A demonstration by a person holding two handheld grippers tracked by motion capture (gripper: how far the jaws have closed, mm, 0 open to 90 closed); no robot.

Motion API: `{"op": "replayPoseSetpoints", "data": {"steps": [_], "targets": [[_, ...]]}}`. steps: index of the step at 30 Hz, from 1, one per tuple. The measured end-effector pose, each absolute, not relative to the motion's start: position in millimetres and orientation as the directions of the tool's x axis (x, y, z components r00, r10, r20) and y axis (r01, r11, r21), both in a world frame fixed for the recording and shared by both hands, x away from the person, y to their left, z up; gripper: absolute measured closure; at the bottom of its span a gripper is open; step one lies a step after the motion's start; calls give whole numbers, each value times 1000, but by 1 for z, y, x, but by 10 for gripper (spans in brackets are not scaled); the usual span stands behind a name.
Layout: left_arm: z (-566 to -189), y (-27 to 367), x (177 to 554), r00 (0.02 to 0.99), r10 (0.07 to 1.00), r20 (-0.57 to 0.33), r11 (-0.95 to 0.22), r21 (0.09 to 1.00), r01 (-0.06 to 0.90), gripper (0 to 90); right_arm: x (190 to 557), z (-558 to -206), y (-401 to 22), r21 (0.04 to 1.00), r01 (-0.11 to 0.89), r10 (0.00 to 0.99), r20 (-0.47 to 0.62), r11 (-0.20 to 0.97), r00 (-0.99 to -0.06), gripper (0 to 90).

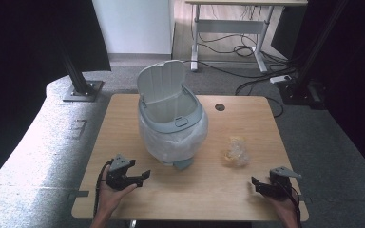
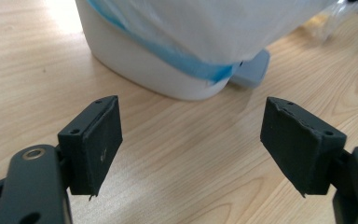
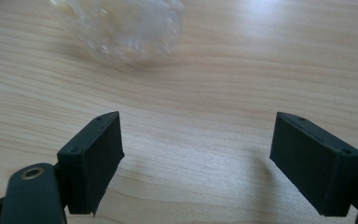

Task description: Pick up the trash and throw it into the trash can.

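Note:
A small white bin (image 1: 171, 128) with a grey rim stands mid-table, its lid (image 1: 163, 81) tipped up and a clear liner bag hanging over its sides. Its white base (image 2: 140, 65) and grey foot pedal (image 2: 251, 70) are close in the left gripper view. A crumpled clear plastic wrapper (image 1: 236, 151) lies to the bin's right, blurred at the top of the right gripper view (image 3: 121, 28). My left gripper (image 1: 142, 177) rests near the front left, open, empty, pointing at the bin. My right gripper (image 1: 257, 184) sits at the front right, open, empty, short of the wrapper.
The wooden table (image 1: 123, 118) has a round cable hole (image 1: 220, 107) at the back right. A black post on a foot plate (image 1: 81, 88) stands off the table's back left. A desk frame and cables (image 1: 247, 47) lie on the floor behind.

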State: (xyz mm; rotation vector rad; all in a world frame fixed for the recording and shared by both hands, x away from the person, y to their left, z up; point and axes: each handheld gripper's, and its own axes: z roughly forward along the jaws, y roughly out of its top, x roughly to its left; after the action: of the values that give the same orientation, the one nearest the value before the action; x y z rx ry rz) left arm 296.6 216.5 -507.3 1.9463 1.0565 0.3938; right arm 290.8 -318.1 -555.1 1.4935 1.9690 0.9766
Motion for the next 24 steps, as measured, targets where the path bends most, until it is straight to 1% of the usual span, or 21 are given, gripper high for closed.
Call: {"op": "replayPoseSetpoints", "data": {"steps": [2,7,9,13,19,21,24], "targets": [[-509,216,297,591,799,-114,-275,804,527,208,290,-552,-316,783,603,953,43,153,-298,160],[-511,218,298,589,796,-136,-259,803,536,215,288,-539,-309,810,566,943,51,154,-330,143],[-511,219,299,587,798,-135,-261,800,540,215,292,-531,-300,822,548,933,59,157,-356,136],[-510,223,300,582,801,-140,-251,804,540,219,302,-526,-290,822,543,923,58,171,-379,134],[-513,221,301,588,796,-142,-262,795,547,222,319,-519,-286,826,545,928,81,142,-365,133],[-514,221,302,588,796,-143,-264,793,549,223,327,-514,-285,829,548,929,105,116,-356,134],[-514,221,302,588,796,-145,-263,792,551,223,332,-511,-284,828,549,928,108,114,-356,134]]}}
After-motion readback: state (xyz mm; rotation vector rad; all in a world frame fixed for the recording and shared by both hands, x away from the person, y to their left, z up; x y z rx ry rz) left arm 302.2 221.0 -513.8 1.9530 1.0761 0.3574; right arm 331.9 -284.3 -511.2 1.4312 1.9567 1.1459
